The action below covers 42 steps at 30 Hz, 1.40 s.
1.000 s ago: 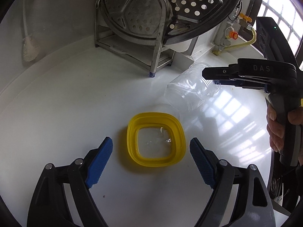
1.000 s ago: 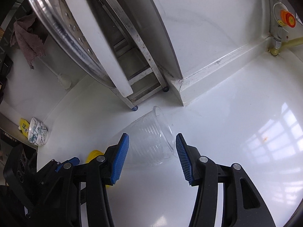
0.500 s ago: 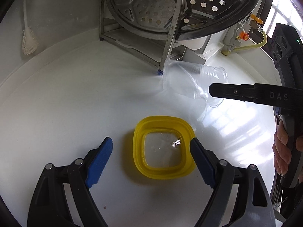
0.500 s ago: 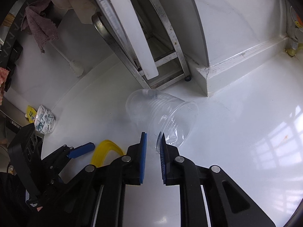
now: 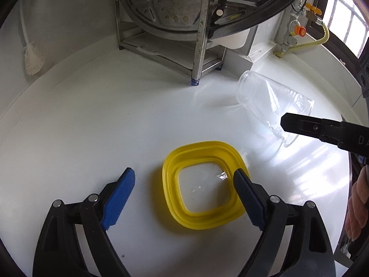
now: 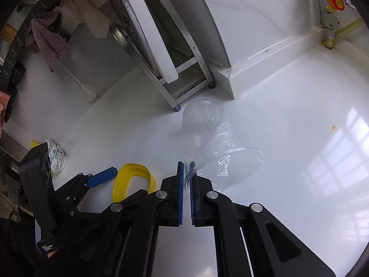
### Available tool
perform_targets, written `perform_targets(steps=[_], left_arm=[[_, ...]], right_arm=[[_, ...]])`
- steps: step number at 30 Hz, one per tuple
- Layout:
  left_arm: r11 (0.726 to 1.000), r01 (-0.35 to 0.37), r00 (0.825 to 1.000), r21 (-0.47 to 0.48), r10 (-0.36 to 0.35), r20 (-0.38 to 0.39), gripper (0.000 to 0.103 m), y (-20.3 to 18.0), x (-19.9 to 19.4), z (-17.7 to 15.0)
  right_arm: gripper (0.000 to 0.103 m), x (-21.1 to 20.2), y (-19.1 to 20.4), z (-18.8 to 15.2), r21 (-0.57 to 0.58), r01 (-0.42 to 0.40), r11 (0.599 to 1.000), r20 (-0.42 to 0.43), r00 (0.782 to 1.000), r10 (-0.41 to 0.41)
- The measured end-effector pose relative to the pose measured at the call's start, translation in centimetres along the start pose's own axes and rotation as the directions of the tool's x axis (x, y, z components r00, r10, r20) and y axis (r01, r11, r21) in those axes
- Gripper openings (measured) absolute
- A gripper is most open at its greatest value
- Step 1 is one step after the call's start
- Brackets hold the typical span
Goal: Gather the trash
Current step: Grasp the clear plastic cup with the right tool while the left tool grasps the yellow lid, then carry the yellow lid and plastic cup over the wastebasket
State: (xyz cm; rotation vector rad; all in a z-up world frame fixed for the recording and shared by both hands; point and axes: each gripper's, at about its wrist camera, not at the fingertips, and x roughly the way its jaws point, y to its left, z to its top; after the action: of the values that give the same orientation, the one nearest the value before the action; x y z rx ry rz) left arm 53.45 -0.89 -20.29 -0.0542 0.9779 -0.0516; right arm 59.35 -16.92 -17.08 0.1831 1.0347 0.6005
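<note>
A clear plastic cup [image 6: 214, 138] is tilted above the white counter, its rim pinched between the blue pads of my right gripper [image 6: 186, 173], which is shut on it. The cup also shows in the left wrist view [image 5: 272, 101], with the right gripper [image 5: 286, 122] on its rim. A yellow square lid ring [image 5: 203, 184] lies flat on the counter; its right edge lies under the right finger. My left gripper [image 5: 184, 196] is open just above it. The ring also shows in the right wrist view [image 6: 133, 180].
A steel rack [image 5: 196, 53] with perforated steamer trays stands at the back. A white brush [image 5: 32, 55] leans on the left wall. A gas valve with a yellow hose [image 5: 299, 32] is at the back right. A crumpled wrapper [image 6: 55, 154] lies at the counter's left.
My right gripper closed on the cup's rim and lifted and tilted the cup. My left gripper shifted left, so the yellow ring now lies nearer its right finger.
</note>
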Motion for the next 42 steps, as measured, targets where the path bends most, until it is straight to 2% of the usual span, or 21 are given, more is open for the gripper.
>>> perform_targets(steps=[4, 7, 9, 10, 11, 17, 24, 31, 42], left_arm=[[0.999, -0.029, 1.000, 0.031, 0.029, 0.006, 0.092, -0.5, 0.2, -0.3], [0.999, -0.029, 1.000, 0.035, 0.029, 0.008, 0.091, -0.5, 0.2, -0.4], [0.999, -0.021, 1.000, 0.033, 0.020, 0.020, 0.072, -0.4, -0.1, -0.4], [0.999, -0.013, 1.000, 0.035, 0.012, 0.023, 0.067, -0.5, -0.3, -0.4], [0.999, -0.005, 1.000, 0.039, 0.004, 0.023, 0.054, -0.6, -0.4, -0.3], [0.998, 0.056, 0.998, 0.024, -0.056, 0.005, 0.053, -0.2, -0.9, -0.6], [0.995, 0.093, 0.996, 0.031, -0.093, 0.000, 0.052, 0.9, -3.0, -2.1], [0.991, 0.101, 0.995, 0.091, -0.102, 0.004, 0.052, 0.8, -6.9, -4.2], [0.982, 0.105, 0.994, 0.156, -0.105, -0.011, 0.052, -0.7, -12.6, -8.6]], right_arm=[[0.005, -0.2, 0.0, 0.0, 0.001, 0.027, 1.000, -0.006, 1.000, -0.027], [0.005, -0.1, -0.2, -0.2, 0.025, 0.024, 0.999, -0.006, 1.000, -0.024], [0.005, -0.2, -0.1, -0.4, 0.028, 0.036, 0.999, -0.006, 0.999, -0.036], [0.005, -0.1, 0.0, -0.4, 0.028, 0.039, 0.999, -0.005, 0.999, -0.039], [0.005, -0.2, 0.0, -0.5, 0.031, 0.040, 0.999, -0.004, 0.999, -0.040], [0.005, -0.7, 0.6, -1.2, 0.047, 0.053, 0.997, 0.002, 0.999, -0.053], [0.005, -2.1, 1.5, -3.5, 0.102, 0.025, 0.994, 0.020, 0.999, -0.027], [0.005, -4.4, 3.0, -7.7, 0.185, 0.004, 0.983, 0.032, 0.999, -0.010], [0.005, -8.2, 6.8, -15.5, 0.241, 0.049, 0.969, 0.041, 0.997, -0.061]])
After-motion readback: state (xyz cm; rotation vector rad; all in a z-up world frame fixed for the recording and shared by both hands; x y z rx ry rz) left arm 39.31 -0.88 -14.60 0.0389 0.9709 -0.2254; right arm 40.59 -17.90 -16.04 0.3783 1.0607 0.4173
